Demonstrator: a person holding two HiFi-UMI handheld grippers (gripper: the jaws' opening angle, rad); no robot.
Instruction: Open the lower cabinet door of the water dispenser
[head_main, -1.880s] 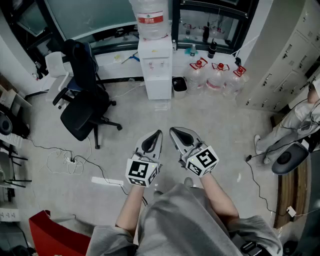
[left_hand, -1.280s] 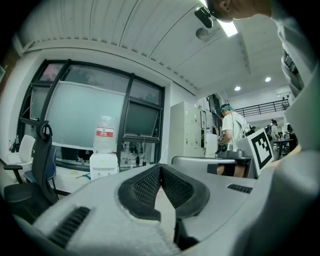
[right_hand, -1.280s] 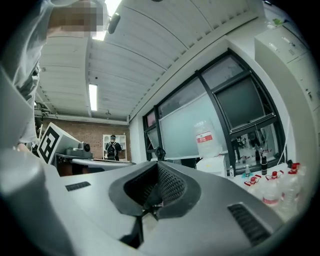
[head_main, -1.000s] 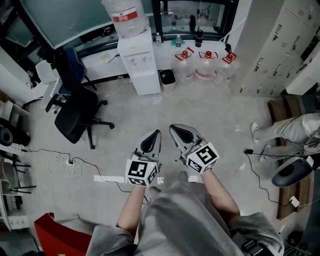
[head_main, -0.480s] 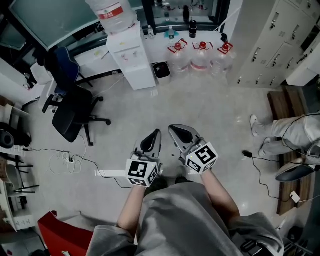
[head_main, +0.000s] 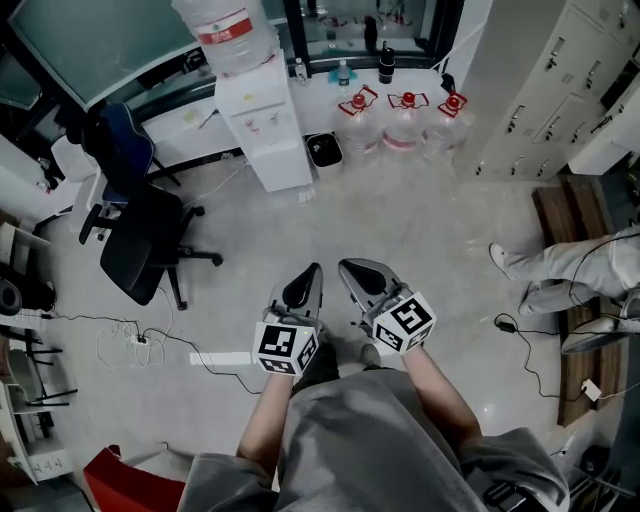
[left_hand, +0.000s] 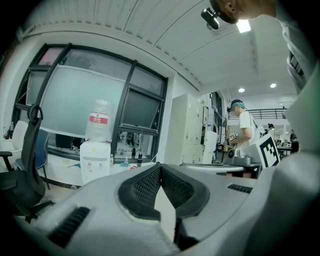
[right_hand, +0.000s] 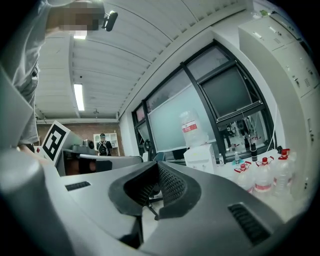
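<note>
The white water dispenser (head_main: 266, 125) with a big bottle on top stands at the back wall, far ahead across the floor; its lower cabinet door (head_main: 283, 162) looks closed. It also shows small in the left gripper view as the dispenser (left_hand: 95, 167) and in the right gripper view as the dispenser (right_hand: 201, 157). Both grippers hang close in front of me over the floor. My left gripper (head_main: 314, 270) is shut and holds nothing. My right gripper (head_main: 347, 266) is shut and holds nothing.
A black office chair (head_main: 135, 235) stands left of the path. Three water jugs (head_main: 405, 120) and a small bin (head_main: 322, 150) sit right of the dispenser. Grey lockers (head_main: 545, 90) line the right wall. Cables and a power strip (head_main: 220, 358) lie on the floor. A person's legs (head_main: 560, 265) are at right.
The whole view has shifted as I move; the dispenser and jugs sit further left and higher in the head view than before. Both grippers keep their pose, shut.
</note>
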